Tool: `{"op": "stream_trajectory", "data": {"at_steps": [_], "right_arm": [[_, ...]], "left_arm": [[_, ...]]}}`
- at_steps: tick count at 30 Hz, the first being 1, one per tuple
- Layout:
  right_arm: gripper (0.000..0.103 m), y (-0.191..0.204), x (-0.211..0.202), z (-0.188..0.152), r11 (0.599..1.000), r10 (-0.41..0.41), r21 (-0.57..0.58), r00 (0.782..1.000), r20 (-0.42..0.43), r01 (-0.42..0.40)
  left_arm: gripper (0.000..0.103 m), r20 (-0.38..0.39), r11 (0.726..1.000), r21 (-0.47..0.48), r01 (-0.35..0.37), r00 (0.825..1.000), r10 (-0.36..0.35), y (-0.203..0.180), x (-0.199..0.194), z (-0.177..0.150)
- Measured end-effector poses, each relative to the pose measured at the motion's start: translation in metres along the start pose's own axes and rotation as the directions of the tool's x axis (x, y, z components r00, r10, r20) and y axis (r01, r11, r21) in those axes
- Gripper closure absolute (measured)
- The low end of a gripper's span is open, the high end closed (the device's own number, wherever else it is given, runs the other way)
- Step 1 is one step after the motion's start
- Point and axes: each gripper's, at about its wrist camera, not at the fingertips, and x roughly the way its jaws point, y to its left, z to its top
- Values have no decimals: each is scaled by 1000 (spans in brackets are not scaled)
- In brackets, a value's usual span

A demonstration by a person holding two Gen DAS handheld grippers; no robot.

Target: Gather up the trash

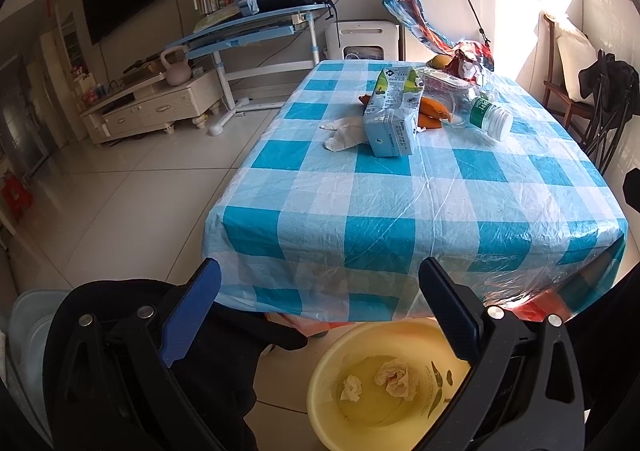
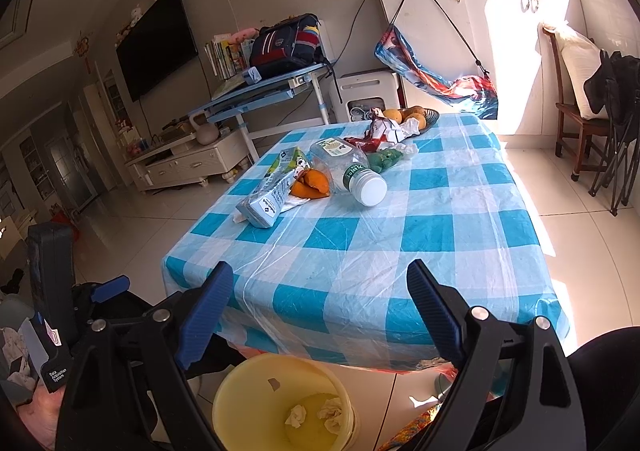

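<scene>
Below the table's (image 1: 400, 219) near edge sits a yellow bucket (image 2: 248, 391) holding two crumpled tissues (image 1: 394, 377) — left gripper (image 1: 320, 311) and right gripper (image 2: 320, 311) both spread wide, empty — carton (image 2: 276, 187) and bottle (image 2: 348, 171) lie mid-table.

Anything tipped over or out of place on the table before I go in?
Yes: the milk carton and plastic bottle both lie on their sides mid-table, with orange peel between them. No spill visible.

Your left gripper (image 1: 320, 305) and right gripper (image 2: 320, 305) are black frames with silver screws and ribbed blue pads (image 2: 206, 315); one handle reads "Data Acquisition System".
</scene>
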Motion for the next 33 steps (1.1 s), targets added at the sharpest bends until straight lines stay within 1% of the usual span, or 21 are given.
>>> {"op": "stream_trajectory", "data": {"at_steps": [33], "right_arm": [[18, -3, 0, 0, 1000, -1, 4, 1000, 5, 1]], "left_arm": [[7, -3, 1000, 7, -5, 1000, 5, -3, 1, 0]]}}
